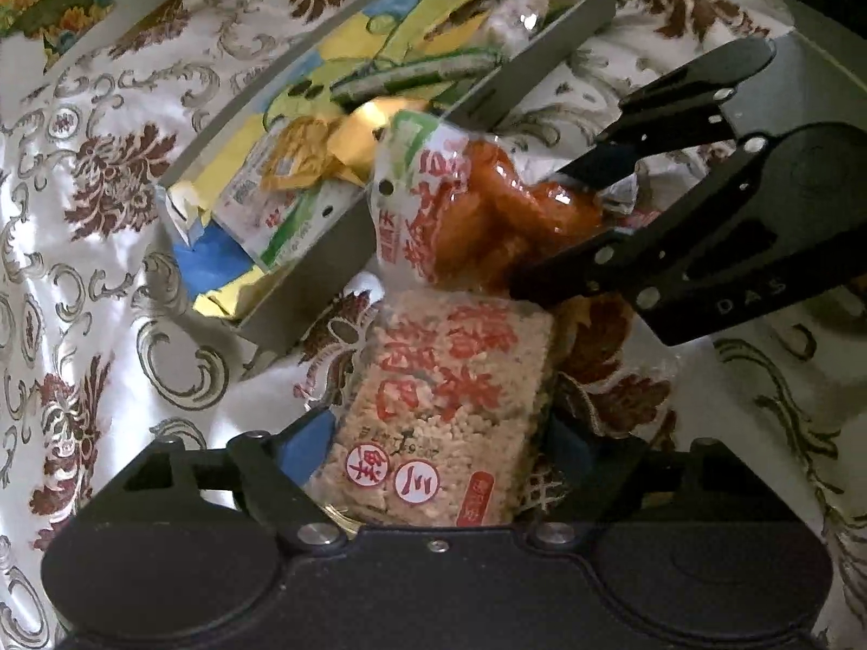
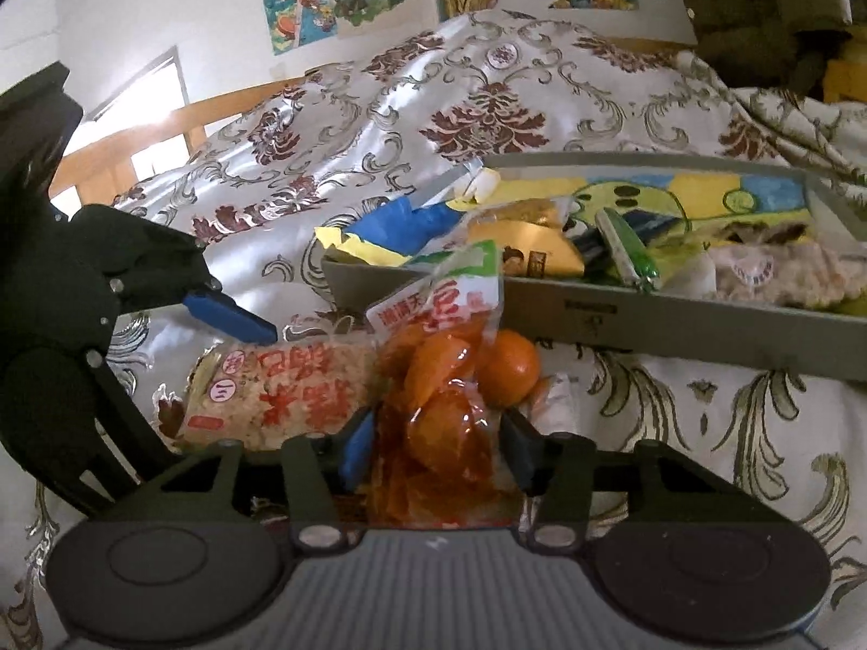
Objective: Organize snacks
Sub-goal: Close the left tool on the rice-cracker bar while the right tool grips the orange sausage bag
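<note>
Right gripper (image 2: 433,449) | fingers clamped on orange snack pouch (image 2: 433,406), frame centre, just outside grey tray (image 2: 677,319) | left gripper (image 1: 439,460) fingers straddling rice-cake pack (image 1: 444,401), grip unclear | pouch soft, slick: pinch mid-body; rice cake likely brittle

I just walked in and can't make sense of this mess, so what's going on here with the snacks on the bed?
A person is sorting snacks with two hand-held grippers on a patterned bedspread. The right gripper has its jaws closed on a clear packet of orange snacks, just in front of a grey tray that already holds several packets. The left gripper has its jaws on either side of a puffed rice cake packet lying on the bedspread; whether it grips it firmly is unclear.
</note>
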{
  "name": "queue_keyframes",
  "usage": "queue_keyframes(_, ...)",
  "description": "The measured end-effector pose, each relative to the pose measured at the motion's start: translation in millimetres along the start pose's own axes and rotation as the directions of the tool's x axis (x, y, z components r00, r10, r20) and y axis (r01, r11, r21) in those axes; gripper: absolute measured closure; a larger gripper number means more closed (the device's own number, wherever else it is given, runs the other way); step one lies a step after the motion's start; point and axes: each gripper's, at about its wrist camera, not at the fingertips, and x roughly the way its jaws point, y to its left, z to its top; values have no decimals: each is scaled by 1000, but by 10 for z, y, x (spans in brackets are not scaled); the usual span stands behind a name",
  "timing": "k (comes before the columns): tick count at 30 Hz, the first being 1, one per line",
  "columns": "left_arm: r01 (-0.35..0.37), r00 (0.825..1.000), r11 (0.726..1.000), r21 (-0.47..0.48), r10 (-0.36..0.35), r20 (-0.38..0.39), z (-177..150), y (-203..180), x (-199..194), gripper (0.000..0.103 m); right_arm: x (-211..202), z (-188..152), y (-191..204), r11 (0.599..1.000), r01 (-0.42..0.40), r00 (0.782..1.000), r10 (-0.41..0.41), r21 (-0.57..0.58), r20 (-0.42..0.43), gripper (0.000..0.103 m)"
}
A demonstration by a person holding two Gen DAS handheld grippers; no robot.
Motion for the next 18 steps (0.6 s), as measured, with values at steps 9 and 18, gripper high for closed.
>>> queue_keyframes(9,26,999,994,-106,-30,-38,30,79,28,18,-14,4,-32,1000,-24,1000,25,9,-15,53)
queue_keyframes(18,32,999,973,-229,-34,-5,-123,61,-107,21,-84,9,83,995,-63,998,62,-72,-11,75)
